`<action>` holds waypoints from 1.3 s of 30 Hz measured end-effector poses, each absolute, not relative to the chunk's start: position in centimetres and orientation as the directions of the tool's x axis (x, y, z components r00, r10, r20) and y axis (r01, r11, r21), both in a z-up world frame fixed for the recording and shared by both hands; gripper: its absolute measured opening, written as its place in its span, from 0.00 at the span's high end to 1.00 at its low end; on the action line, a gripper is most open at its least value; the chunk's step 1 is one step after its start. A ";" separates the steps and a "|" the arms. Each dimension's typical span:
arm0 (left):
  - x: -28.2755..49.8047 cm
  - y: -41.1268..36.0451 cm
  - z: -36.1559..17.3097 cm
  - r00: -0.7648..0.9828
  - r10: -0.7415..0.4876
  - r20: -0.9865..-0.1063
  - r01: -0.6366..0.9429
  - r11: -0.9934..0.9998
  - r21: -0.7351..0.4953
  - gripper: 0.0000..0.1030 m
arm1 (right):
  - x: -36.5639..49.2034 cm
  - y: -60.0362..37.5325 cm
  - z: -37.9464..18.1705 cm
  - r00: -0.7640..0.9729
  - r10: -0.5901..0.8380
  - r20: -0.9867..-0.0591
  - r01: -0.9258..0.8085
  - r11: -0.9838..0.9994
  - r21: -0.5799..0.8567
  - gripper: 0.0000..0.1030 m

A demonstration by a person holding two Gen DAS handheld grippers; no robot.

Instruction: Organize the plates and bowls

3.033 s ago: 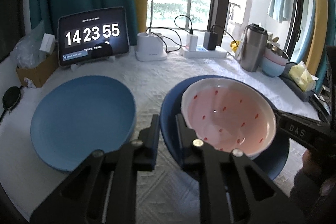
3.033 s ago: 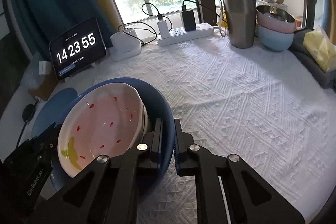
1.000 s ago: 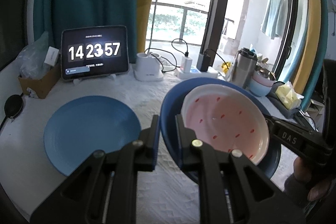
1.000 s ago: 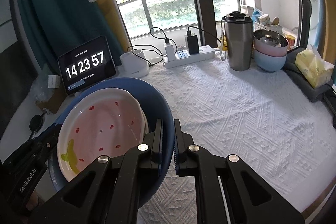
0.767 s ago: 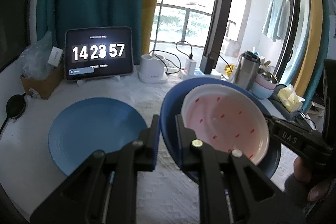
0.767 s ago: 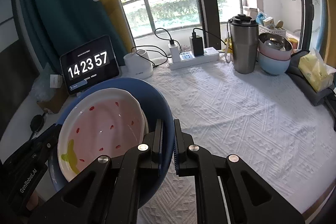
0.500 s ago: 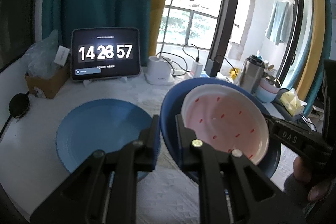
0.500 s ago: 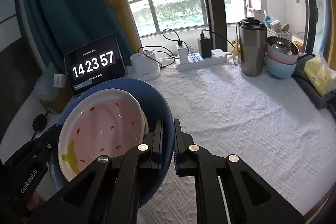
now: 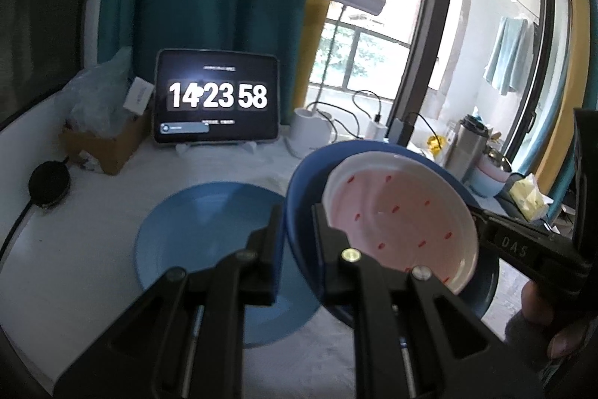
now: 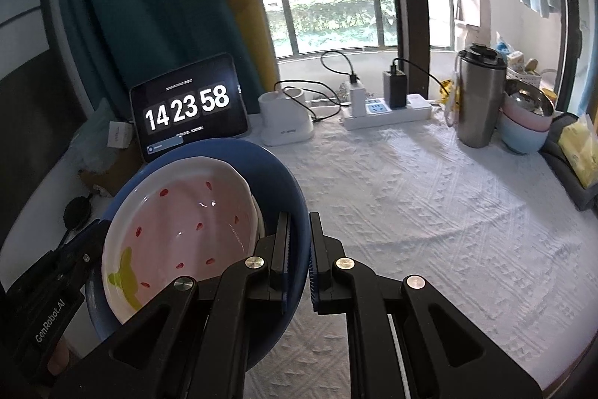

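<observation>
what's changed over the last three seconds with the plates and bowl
Both grippers, the left gripper and right gripper, have lifted the dark blue bowl with the pink strawberry plate inside off the table and carried it toward the light blue plate. Unchanged: both grips on the bowl's rim, and the light blue plate's spot on the white cloth.

Left gripper (image 9: 295, 230) – matte black plastic, two flat fingers on angular linkage arms, round silver screw heads at pivots. Seen lower left of right wrist view: white "GenRobot.AI" lettering on side.

Right gripper (image 10: 299, 242) – same black build, silver screws, blue ribbed pads on inner faces. At right edge of left wrist view: embossed "DAS" marking on body.
</observation>
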State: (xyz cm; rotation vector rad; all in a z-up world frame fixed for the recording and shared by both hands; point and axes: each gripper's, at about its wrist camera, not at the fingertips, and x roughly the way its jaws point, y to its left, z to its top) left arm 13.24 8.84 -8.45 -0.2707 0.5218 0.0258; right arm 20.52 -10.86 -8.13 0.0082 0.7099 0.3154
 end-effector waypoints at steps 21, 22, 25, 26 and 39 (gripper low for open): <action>13.7 17.2 -10.4 0.848 0.019 -0.529 -0.188 0.945 -0.268 0.88 | 22.5 -2.0 -9.8 0.667 0.336 -0.665 -0.370 0.924 0.096 0.90; 13.8 17.5 -10.5 0.847 0.021 -0.531 -0.192 0.944 -0.269 0.88 | 22.7 -1.5 -9.9 0.663 0.337 -0.668 -0.374 0.923 0.095 0.90; 14.0 18.3 -10.9 0.842 0.029 -0.539 -0.204 0.942 -0.268 0.88 | 23.1 -0.6 -10.3 0.653 0.340 -0.676 -0.381 0.920 0.095 0.90; 14.1 18.5 -11.0 0.840 0.031 -0.541 -0.207 0.941 -0.269 0.88 | 23.2 -0.2 -10.5 0.650 0.341 -0.679 -0.384 0.919 0.094 0.90; 14.9 20.0 -12.2 0.819 0.041 -0.573 -0.224 0.941 -0.253 0.88 | 24.3 1.7 -12.2 0.608 0.346 -0.714 -0.387 0.915 0.114 0.90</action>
